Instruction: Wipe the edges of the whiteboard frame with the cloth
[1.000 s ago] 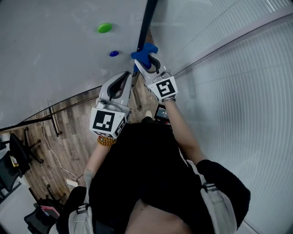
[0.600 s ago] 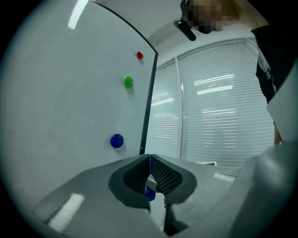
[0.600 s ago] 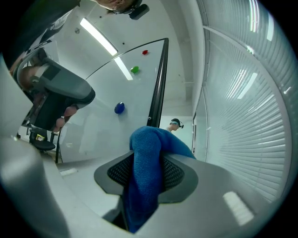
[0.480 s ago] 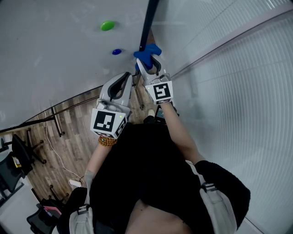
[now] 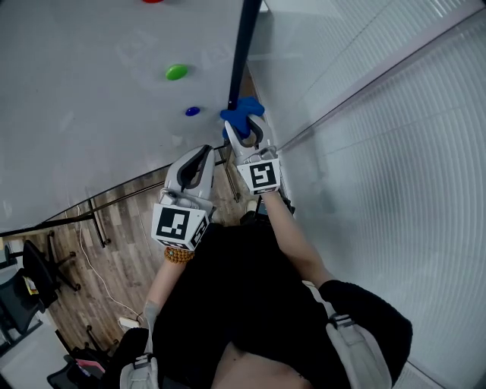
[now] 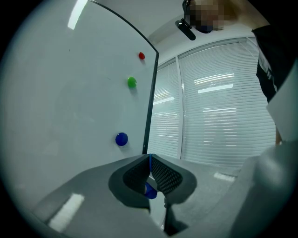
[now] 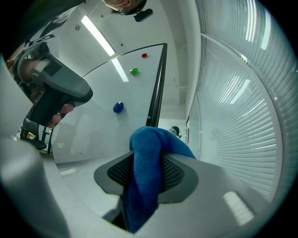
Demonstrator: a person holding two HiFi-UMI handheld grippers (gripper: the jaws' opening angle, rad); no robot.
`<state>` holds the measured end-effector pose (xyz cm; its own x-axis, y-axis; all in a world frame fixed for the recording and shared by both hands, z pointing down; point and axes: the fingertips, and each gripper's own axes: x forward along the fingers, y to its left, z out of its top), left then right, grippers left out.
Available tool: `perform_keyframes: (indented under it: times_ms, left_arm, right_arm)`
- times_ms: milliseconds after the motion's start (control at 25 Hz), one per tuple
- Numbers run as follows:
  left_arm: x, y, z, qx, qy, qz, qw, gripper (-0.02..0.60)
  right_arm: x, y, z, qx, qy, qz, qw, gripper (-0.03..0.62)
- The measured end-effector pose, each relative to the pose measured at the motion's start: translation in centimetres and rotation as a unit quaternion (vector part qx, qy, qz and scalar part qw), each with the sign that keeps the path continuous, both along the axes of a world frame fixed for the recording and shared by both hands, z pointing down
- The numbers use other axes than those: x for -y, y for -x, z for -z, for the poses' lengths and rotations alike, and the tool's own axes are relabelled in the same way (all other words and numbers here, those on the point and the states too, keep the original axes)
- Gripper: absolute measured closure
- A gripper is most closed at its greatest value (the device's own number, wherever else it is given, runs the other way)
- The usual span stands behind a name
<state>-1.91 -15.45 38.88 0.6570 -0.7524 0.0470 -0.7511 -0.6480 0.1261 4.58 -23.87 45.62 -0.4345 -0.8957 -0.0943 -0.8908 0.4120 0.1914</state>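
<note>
The whiteboard (image 5: 91, 114) fills the upper left of the head view, and its dark frame edge (image 5: 243, 53) runs down its right side. My right gripper (image 5: 247, 131) is shut on a blue cloth (image 5: 241, 112), which is pressed against that edge level with a blue magnet (image 5: 192, 111). In the right gripper view the cloth (image 7: 146, 158) bulges out between the jaws, just below the frame edge (image 7: 157, 88). My left gripper (image 5: 199, 157) hangs beside it to the left, off the board. Its jaws (image 6: 150, 160) look shut with nothing held.
Green (image 5: 176, 72) and red (image 5: 152, 1) magnets sit higher on the board. Window blinds (image 5: 395, 152) close off the right side. Below are a wood floor (image 5: 114, 220), the board's stand legs (image 5: 95, 220), a cable and office chairs (image 5: 34, 266).
The head view has tilted, so board and magnets sit lower in the picture. The right gripper and cloth stay on the frame edge level with the blue magnet. The left gripper keeps its place beside it.
</note>
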Motion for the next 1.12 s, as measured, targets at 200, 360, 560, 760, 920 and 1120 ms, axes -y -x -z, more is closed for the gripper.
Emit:
perform_keyframes:
  times_ms: [200,360,560,760,920,1120]
  left_arm:
    - [0.6,-0.3,0.4,0.0,-0.004,-0.002,1.0,0.581]
    - [0.2,-0.1,-0.1,0.0,-0.003,-0.002,1.0,0.581]
    - [0.0,0.8,-0.6,0.003,-0.002,0.005,1.0,0.581]
    - [-0.4,1.1,-0.8,0.004,0.002,0.008,1.0,0.581]
    - [-0.4,1.1,-0.9,0.004,0.009,0.008,0.9999,0.581]
    - [-0.6,1.7,-1.4,0.003,0.006,0.009,0.9999,0.581]
  right_arm:
    - [0.2,-0.2,-0.1,-0.019,-0.014,-0.024,0.999,0.43]
    - [0.4,-0.4,-0.8,-0.014,-0.009,-0.036,0.999,0.433]
    - [0.3,-0.6,-1.3,-0.012,-0.011,-0.048,0.999,0.431]
    - [0.2,-1.2,-1.5,-0.012,-0.01,-0.072,0.997,0.43]
    - [0.4,-1.6,-2.0,-0.024,-0.009,-0.092,0.995,0.427]
    - [0.2,-2.4,-4.1,-0.01,0.021,-0.105,0.994,0.421]
